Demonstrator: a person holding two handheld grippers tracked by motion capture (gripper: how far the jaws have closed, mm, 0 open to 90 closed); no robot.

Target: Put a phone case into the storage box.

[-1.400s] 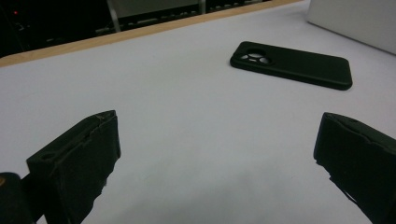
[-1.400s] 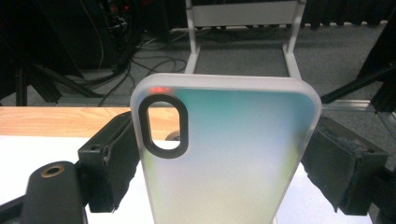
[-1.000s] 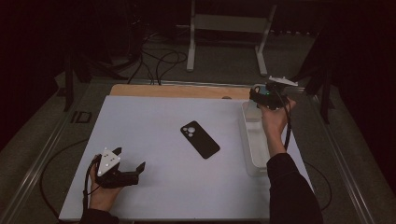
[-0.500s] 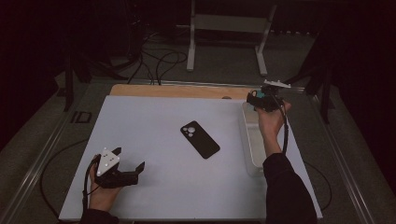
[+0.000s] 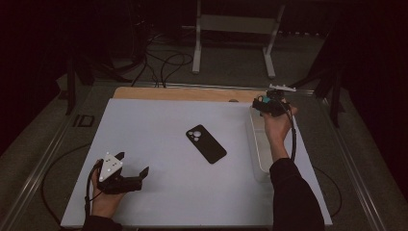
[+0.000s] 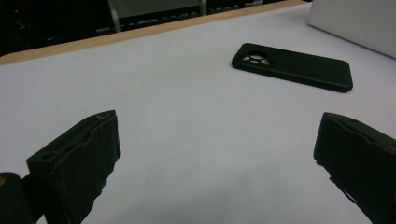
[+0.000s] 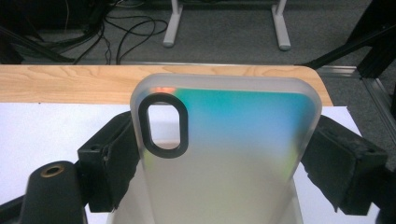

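Note:
A frosted translucent phone case [image 7: 233, 121] with a teal tint and an oval camera cutout stands upright between the jaws of my right gripper [image 7: 224, 156], which is shut on its two long edges. In the high view, that right gripper [image 5: 269, 103] hovers over the far end of a clear tray [image 5: 258, 149] at the table's right. A black phone [image 5: 206, 143] lies face down in the middle of the white mat [image 5: 159, 125]. At the near left, my left gripper [image 5: 133, 162] rests on the mat, open and empty. The phone [image 6: 292, 66] lies well beyond its jaws.
A wooden strip [image 5: 183, 94] runs along the mat's far edge. Behind the table, cables [image 5: 163, 62] and a metal stand [image 5: 231, 38] are on the floor. The tray's pale wall [image 6: 359, 21] rises far right in the left gripper view.
My right gripper has sunk a little and drifted slightly left with the phone case, closer to the tray's far end. The left gripper and the black phone have not moved.

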